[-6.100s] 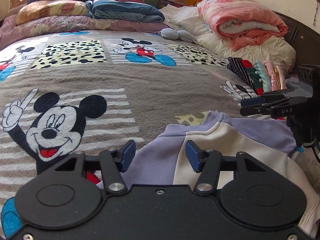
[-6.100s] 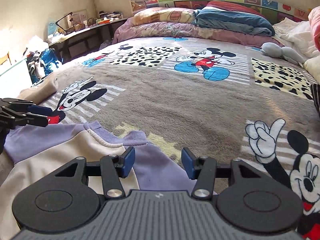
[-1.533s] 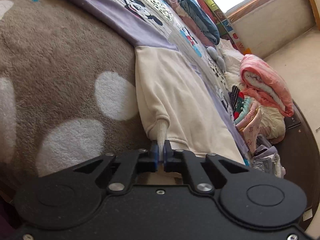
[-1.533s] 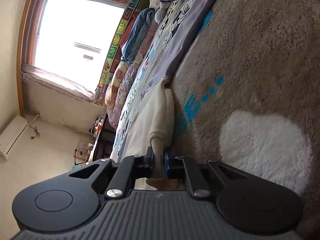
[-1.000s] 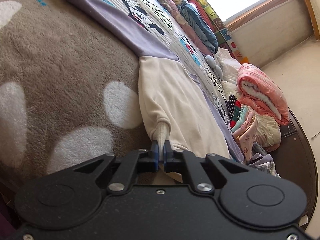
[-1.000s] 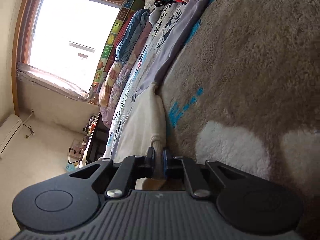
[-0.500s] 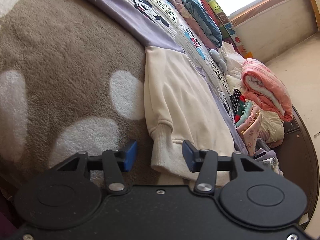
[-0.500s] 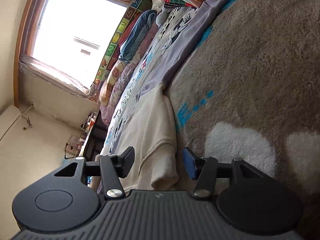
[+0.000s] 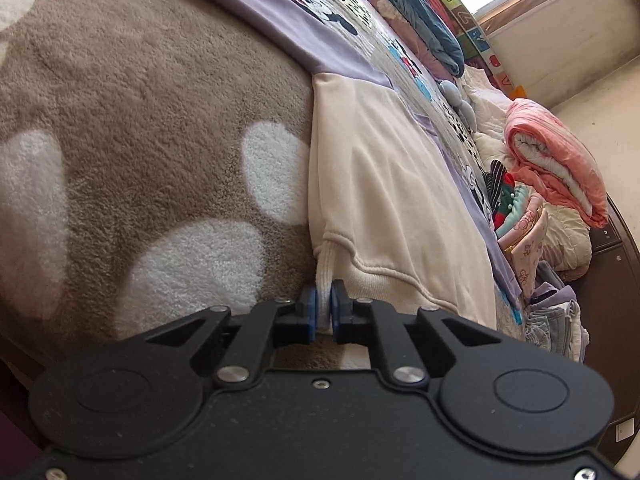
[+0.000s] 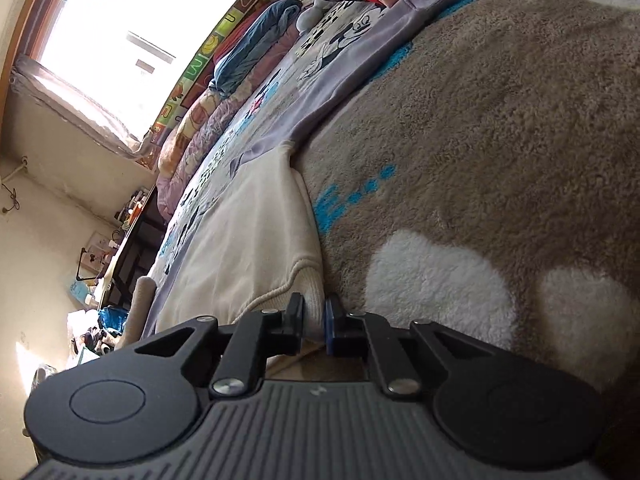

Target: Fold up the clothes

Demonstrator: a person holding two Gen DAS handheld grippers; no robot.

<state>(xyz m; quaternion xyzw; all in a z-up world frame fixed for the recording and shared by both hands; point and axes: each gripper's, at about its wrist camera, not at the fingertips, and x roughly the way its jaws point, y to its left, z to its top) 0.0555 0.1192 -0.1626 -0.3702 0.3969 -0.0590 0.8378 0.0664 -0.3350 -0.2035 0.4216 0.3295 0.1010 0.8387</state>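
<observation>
Half a second back both pairs of jaws stood apart around the hem corners; they have just been closing and now pinch the ribbed band again. Starting at the left: the left gripper [image 9: 323, 307] has its blue pads nearly together on the near left corner of the sweatshirt [image 9: 384, 184], where the cream hem meets the side seam. From those fingers the garment runs straight away up the bed, cream body first, then the lilac yoke and a lilac sleeve stretched out to the left, so its long axis lies along the line the gripper points (the collar end is the far end). It lies flat on the cartoon-mouse blanket [image 9: 152, 120], with bare fleece open on its left side.

Moving right, the right gripper [image 10: 313, 320] is likewise closed on the opposite hem corner, cream rib squeezed between its pads, the other lilac sleeve reaching off to the right. Each hand holds its own corner, neither nearer. I judge the coming move a lift and carry of the hem away toward the collar; room ahead looks free, though stacked folded clothes [image 9: 516, 216] sit near the right edge.
</observation>
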